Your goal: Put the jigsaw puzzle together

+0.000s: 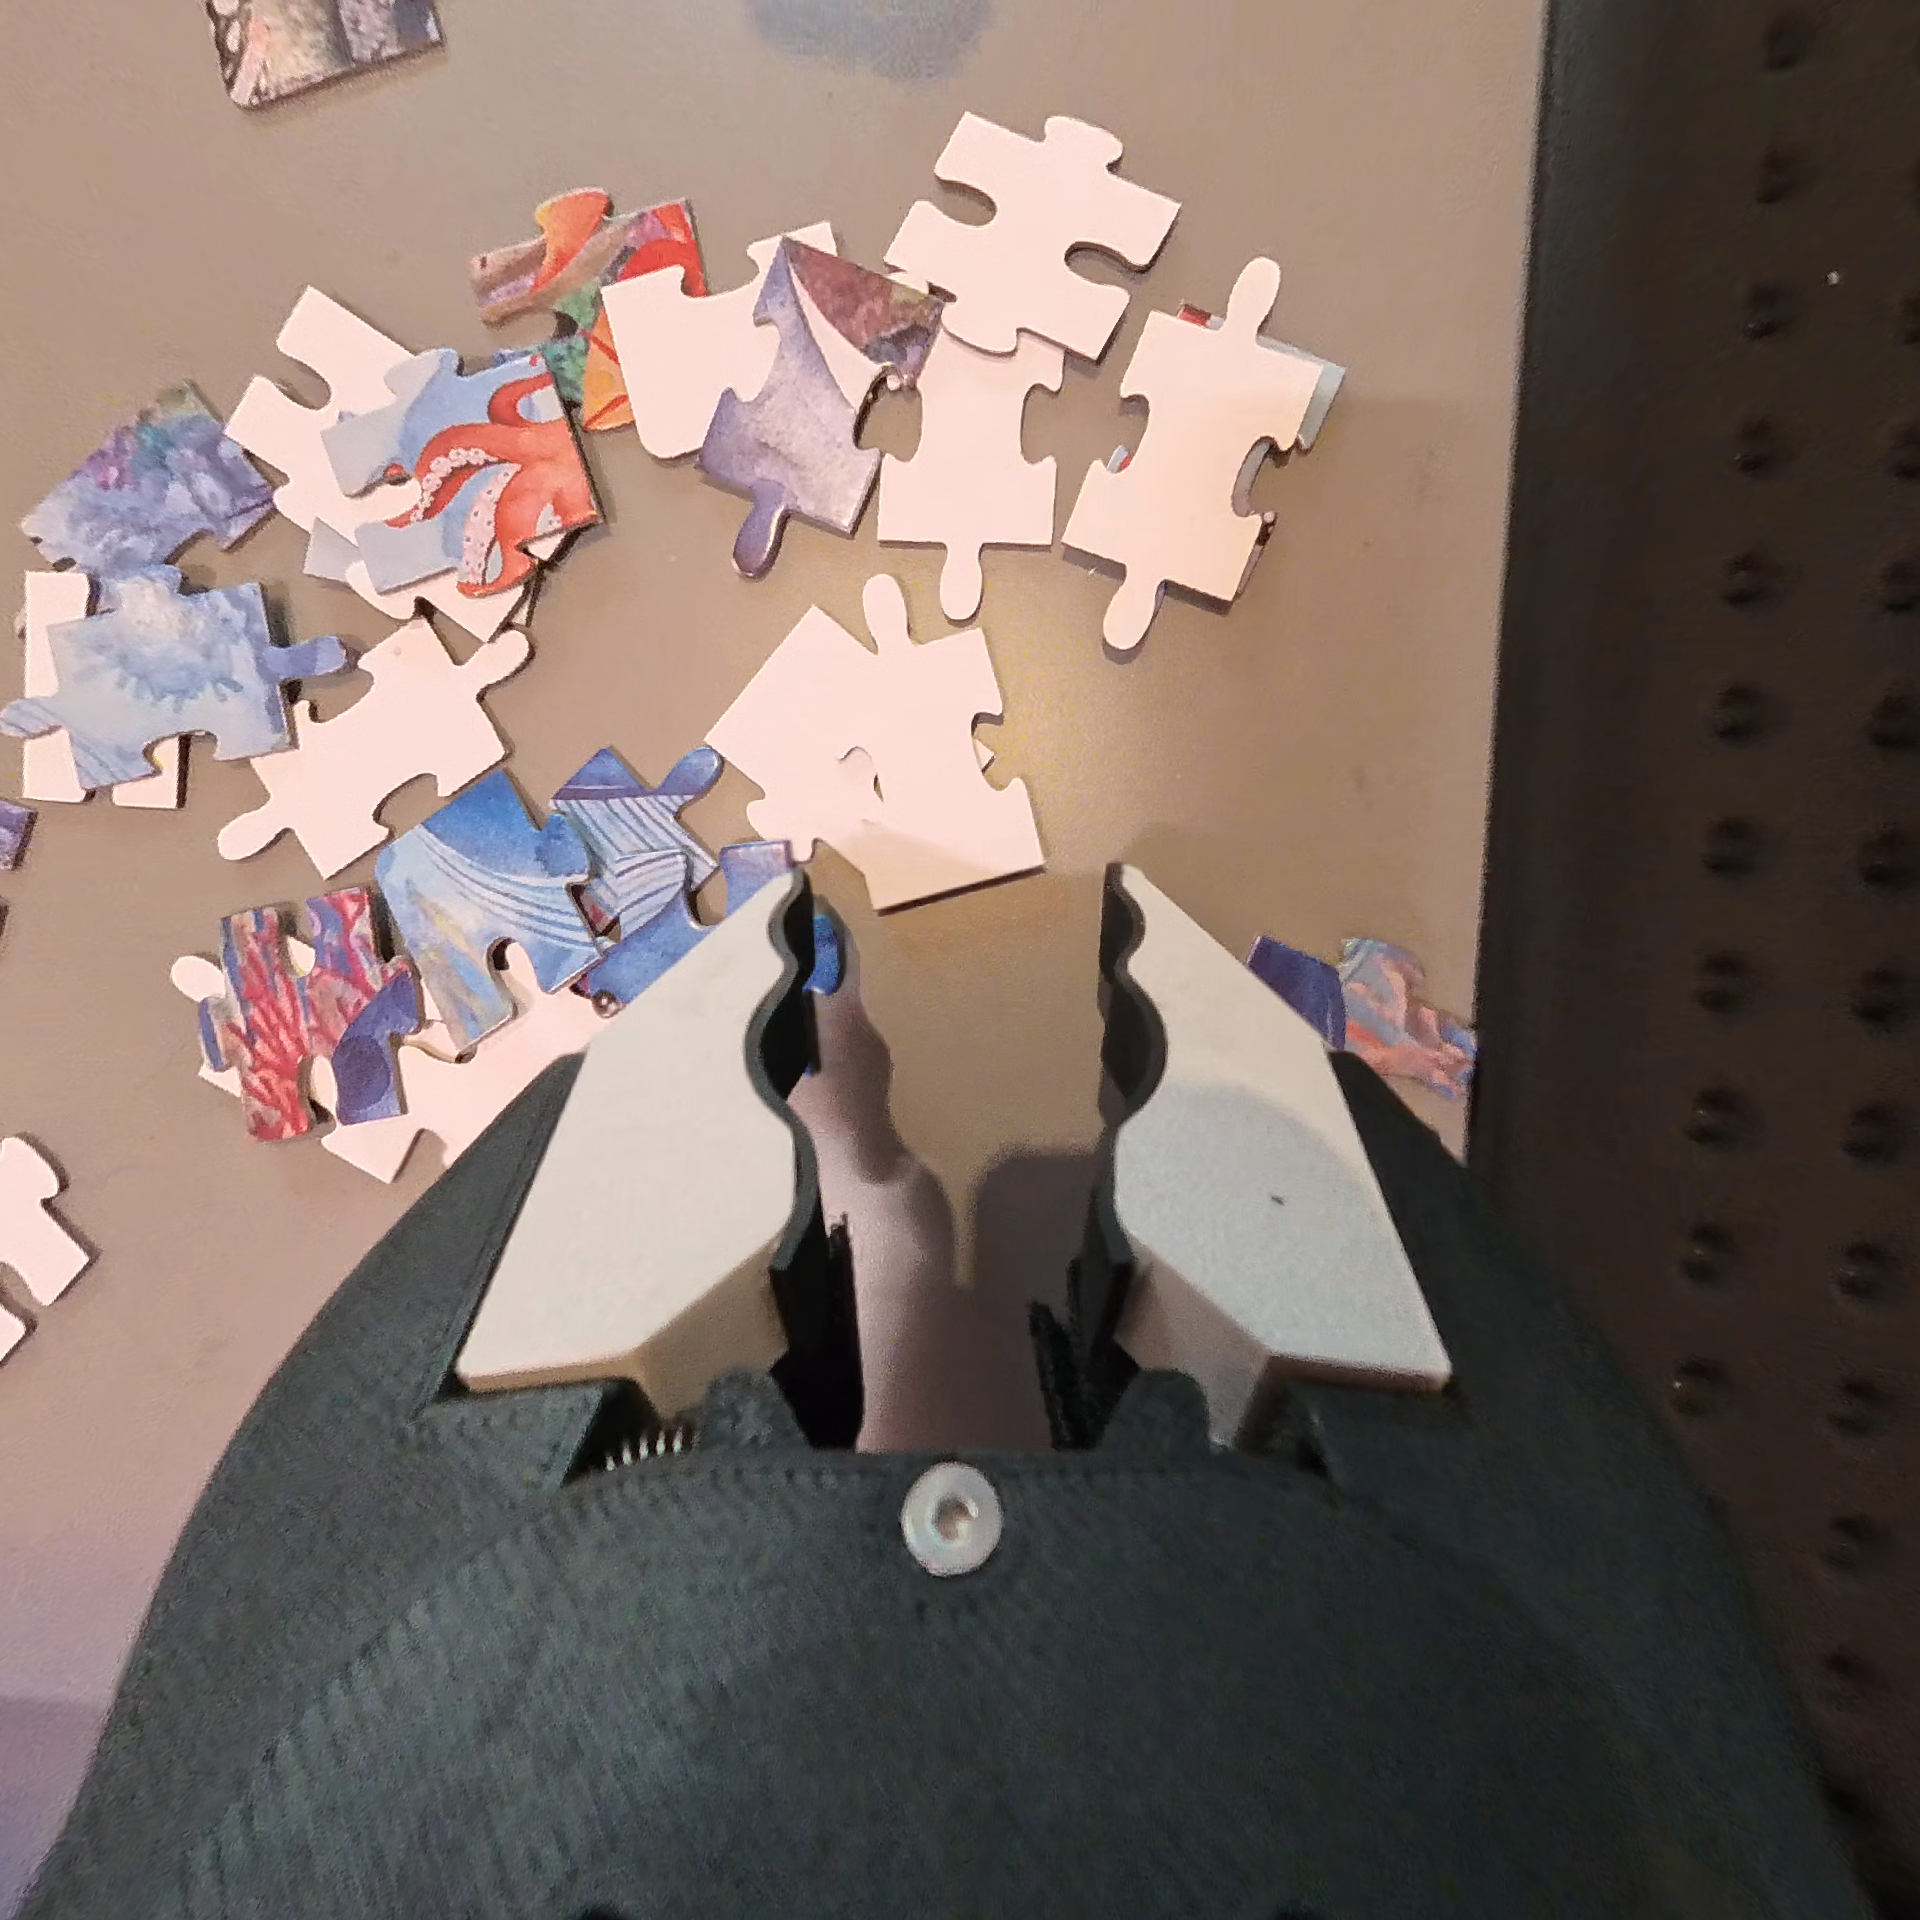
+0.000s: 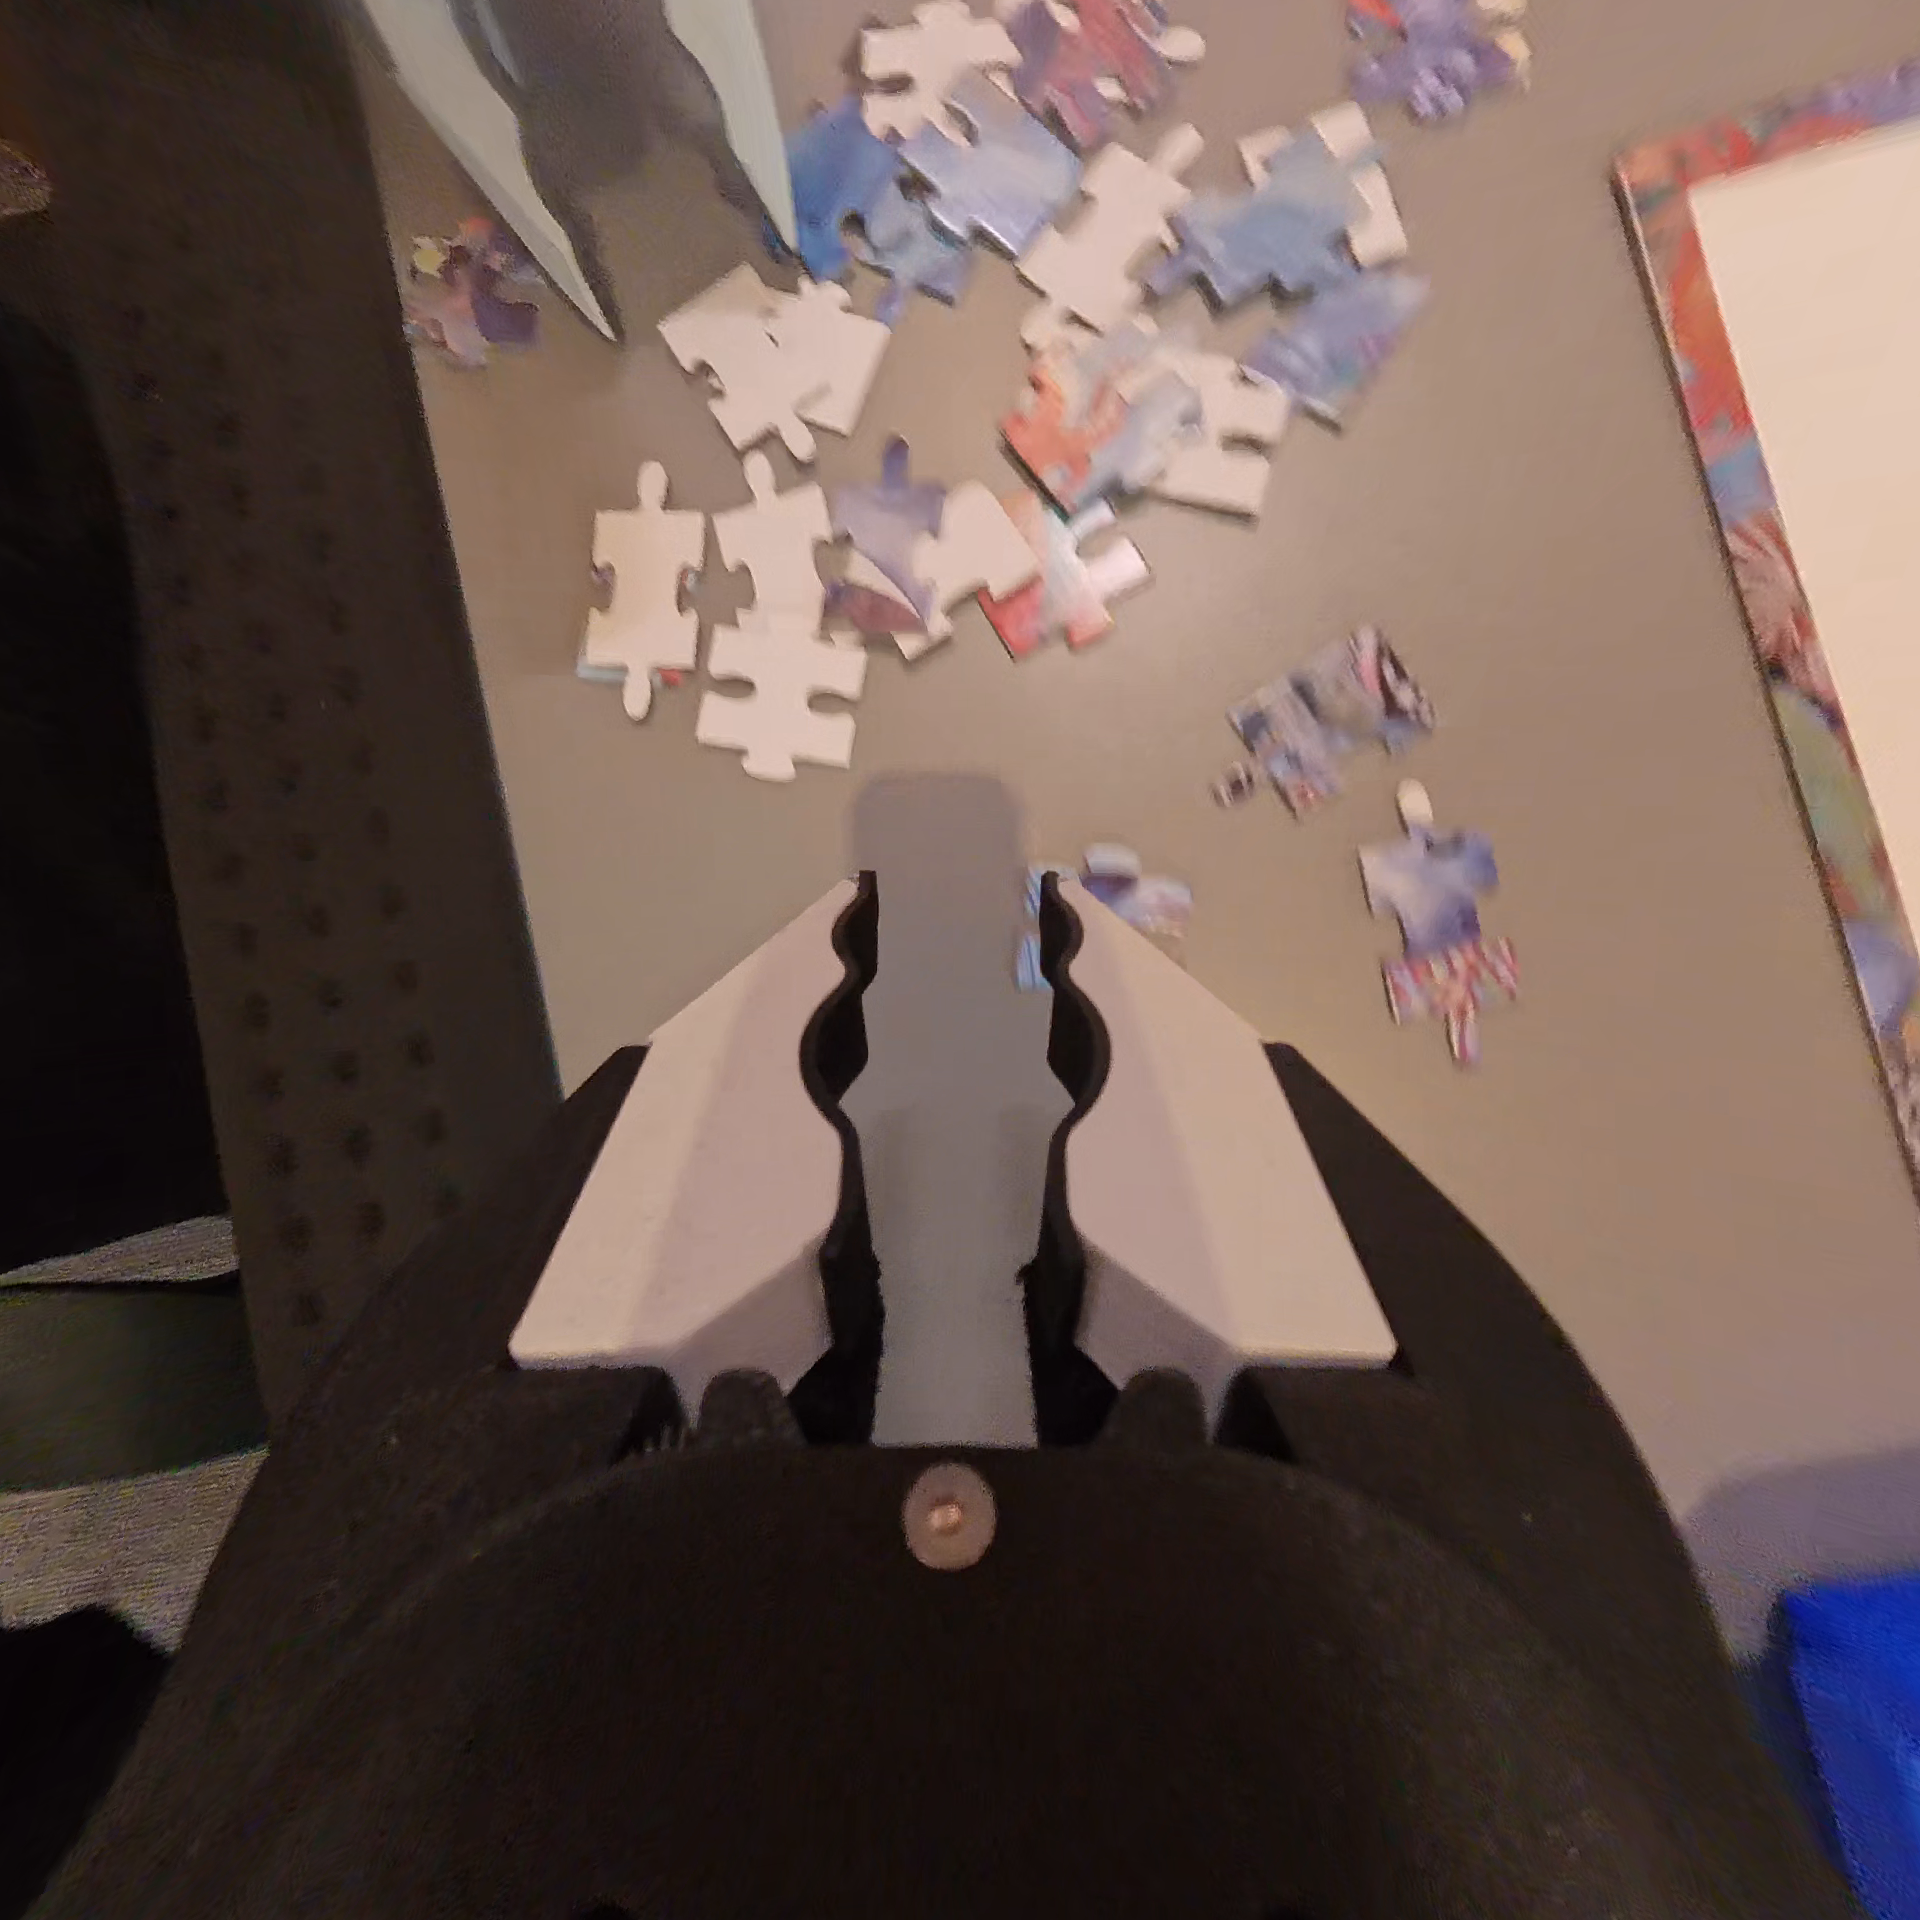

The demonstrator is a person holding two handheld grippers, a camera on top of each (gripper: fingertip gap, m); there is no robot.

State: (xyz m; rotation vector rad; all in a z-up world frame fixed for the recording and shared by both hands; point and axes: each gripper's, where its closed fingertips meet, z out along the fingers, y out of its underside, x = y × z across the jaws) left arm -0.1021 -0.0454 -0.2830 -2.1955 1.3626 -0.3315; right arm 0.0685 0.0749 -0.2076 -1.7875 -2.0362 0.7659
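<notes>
Left gripper (image 1: 951, 883) jaws wide, empty, lowered towards the blank white cardboard puzzle piece (image 1: 883, 738), probably to grasp it; right gripper (image 2: 956, 883) jaws narrower, empty, above the grey desk (image 2: 1403, 1195).

We see a flat grey-brown table (image 1: 1299, 727) under warm light. A dark panel (image 1: 1714, 727) full of little holes stands along the right side. Grey carpet (image 2: 114, 1257) shows at lower left.

Both grippers (image 1: 951, 894) (image 2: 958, 891): dark ribbed bodies, pale wavy-edged jaws, silver screw
</notes>
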